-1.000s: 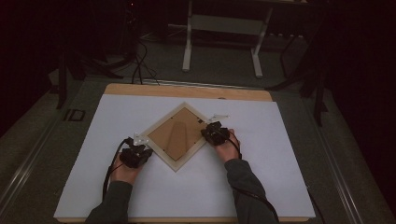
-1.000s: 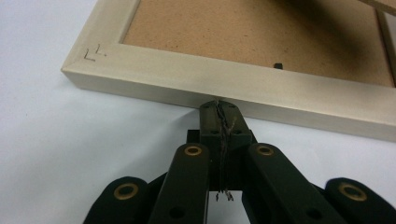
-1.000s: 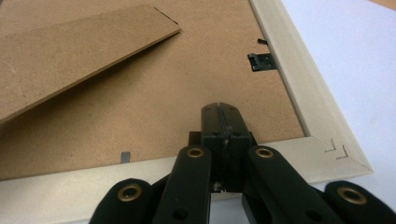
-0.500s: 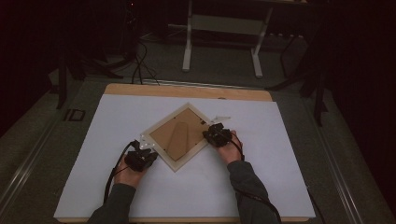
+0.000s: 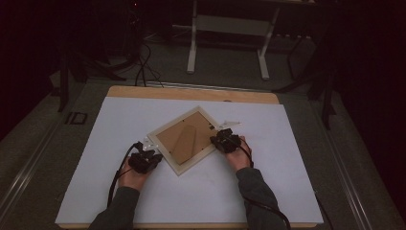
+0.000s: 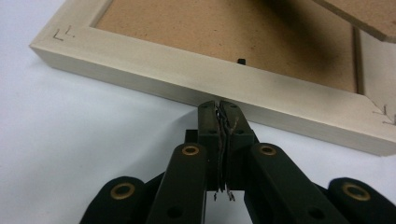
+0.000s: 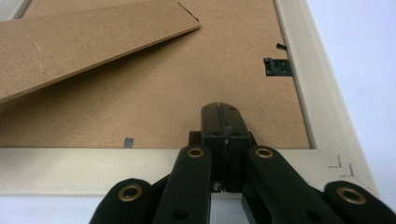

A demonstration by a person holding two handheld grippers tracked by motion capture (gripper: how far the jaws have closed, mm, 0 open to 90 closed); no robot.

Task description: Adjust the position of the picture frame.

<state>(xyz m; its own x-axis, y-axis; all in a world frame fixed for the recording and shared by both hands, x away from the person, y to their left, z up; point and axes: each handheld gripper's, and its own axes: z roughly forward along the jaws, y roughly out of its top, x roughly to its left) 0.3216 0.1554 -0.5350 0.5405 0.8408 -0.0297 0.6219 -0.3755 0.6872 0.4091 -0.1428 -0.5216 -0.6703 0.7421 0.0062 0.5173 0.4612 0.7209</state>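
Observation:
A pale wooden picture frame (image 5: 167,160) lies face down, turned like a diamond, on the white sheet. Its brown backing board (image 5: 167,136) faces up, with the easel stand (image 5: 184,143) lifted off it a little. My left gripper (image 5: 153,158) is shut at the frame's near-left side. In the left gripper view the tips (image 6: 218,106) touch the outer face of the frame rail (image 6: 154,70). My right gripper (image 5: 217,141) is shut at the frame's right corner. Its tips (image 7: 219,109) reach over the rail (image 7: 70,170) onto the backing board (image 7: 196,88), below the raised stand (image 7: 84,46).
The white sheet (image 5: 268,182) covers a wooden table top (image 5: 191,93) with open room on every side of the frame. Small metal tabs (image 7: 276,66) hold the backing along the inner edge. Table legs and cables (image 5: 143,62) stand on the dark floor behind.

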